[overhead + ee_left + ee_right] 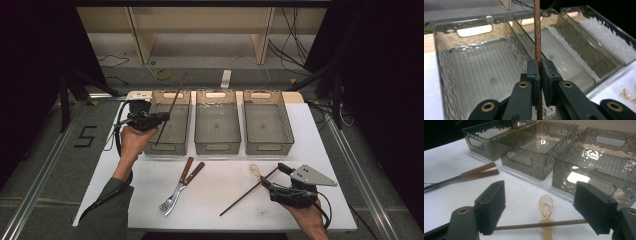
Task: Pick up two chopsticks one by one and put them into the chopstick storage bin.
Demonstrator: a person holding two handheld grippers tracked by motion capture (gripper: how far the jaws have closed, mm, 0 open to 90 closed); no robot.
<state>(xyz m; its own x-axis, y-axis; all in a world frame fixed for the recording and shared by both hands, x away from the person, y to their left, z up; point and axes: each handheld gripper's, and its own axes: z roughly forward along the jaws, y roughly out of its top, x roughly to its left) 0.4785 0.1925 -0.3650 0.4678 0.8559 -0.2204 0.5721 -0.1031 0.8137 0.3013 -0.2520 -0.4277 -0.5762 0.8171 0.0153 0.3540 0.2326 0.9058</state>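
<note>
Grey floor [45, 150], black curtains [30, 60], wooden shelf frame [200, 30], loose cables [295, 45]

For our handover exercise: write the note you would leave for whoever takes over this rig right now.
Left hand-held gripper: shut on a chopstick, held over the left bin.
Right hand-held gripper: open, jaws either side of the second chopstick, which lies on the table across a clear plastic spoon.
Two forks lie on the table in front of the bins.
Done: nothing is in any bin yet.
Left: probably drop the held chopstick, then sort the rest.
</note>
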